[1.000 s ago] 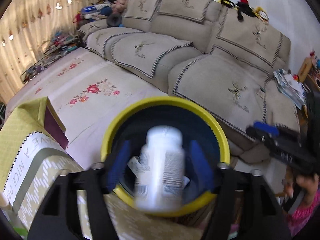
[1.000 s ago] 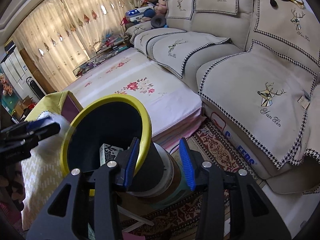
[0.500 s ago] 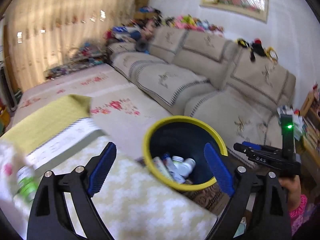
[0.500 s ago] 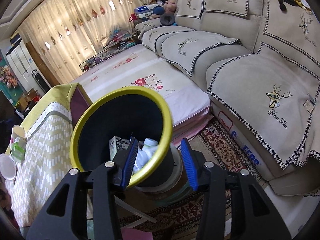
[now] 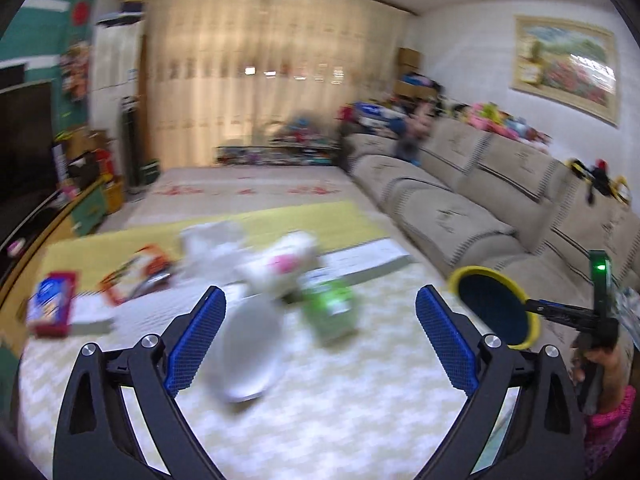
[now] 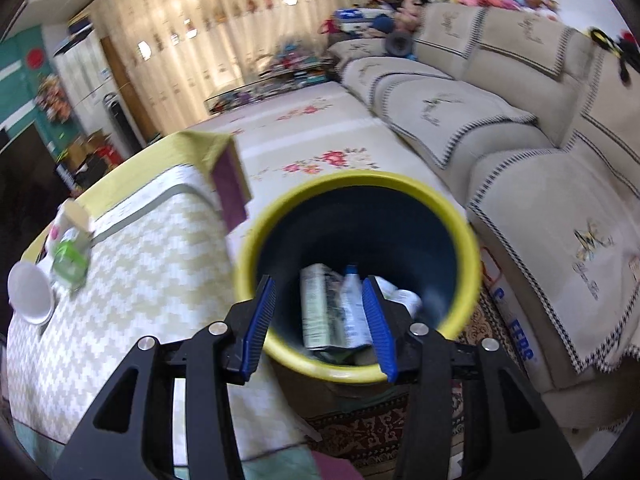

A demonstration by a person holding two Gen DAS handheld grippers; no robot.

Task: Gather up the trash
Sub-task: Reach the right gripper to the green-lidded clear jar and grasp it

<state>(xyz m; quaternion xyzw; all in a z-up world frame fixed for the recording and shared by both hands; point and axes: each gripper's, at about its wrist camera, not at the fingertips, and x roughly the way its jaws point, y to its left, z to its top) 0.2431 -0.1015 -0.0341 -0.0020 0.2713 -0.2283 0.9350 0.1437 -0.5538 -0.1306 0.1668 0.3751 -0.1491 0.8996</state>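
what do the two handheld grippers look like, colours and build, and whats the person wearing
Both are alike: the left gripper and right gripper have black cut-out frames with silver bolts and blue ribbed pads. Seen from the left wrist camera, the right gripper carries an upright black part with a green light. A pink sleeve shows below it.

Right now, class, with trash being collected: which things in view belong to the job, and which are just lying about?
Belong to the job:
- yellow-rimmed bin, trash already inside
- green packet on the table
- white lid
- left hand-held gripper, open and empty
- right hand-held gripper, at the bin's rim

Just lying about:
- sofa
- soft toys
- wall picture
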